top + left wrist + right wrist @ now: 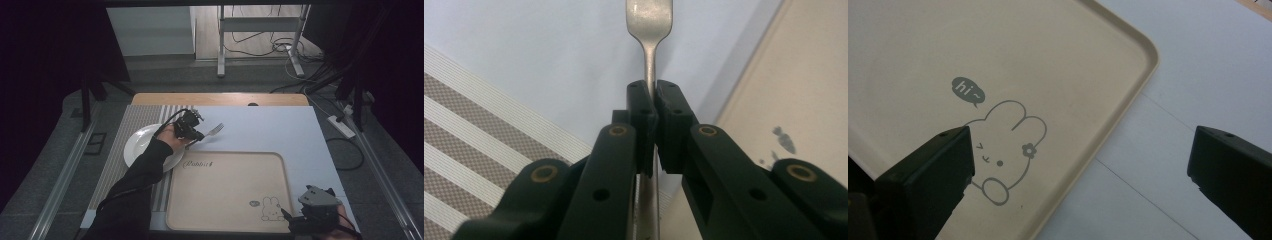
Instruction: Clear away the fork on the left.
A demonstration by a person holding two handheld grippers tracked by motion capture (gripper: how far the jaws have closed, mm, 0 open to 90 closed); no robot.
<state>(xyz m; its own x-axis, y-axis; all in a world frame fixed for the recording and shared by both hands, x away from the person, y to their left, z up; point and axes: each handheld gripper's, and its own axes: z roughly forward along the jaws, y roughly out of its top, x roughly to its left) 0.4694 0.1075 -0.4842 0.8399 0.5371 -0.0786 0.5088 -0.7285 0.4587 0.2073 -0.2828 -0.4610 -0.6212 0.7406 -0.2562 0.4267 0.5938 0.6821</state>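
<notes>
Left gripper [196, 134] fingers [644, 120] pinch the thin silver metal fork [214, 131] by its handle, lifted over the surface between the white round plate [137, 145] and the beige rabbit-print tray [227, 192]. Narrow grip: fork could pivot or slip out. Right gripper [1083, 180] fingers spread, empty, over the tray's near right corner.

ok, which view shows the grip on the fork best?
Left gripper view: the fork handle sits pinched between the left claw pads, close up. The high view shows it small, tines past the claw, beside the plate.
</notes>
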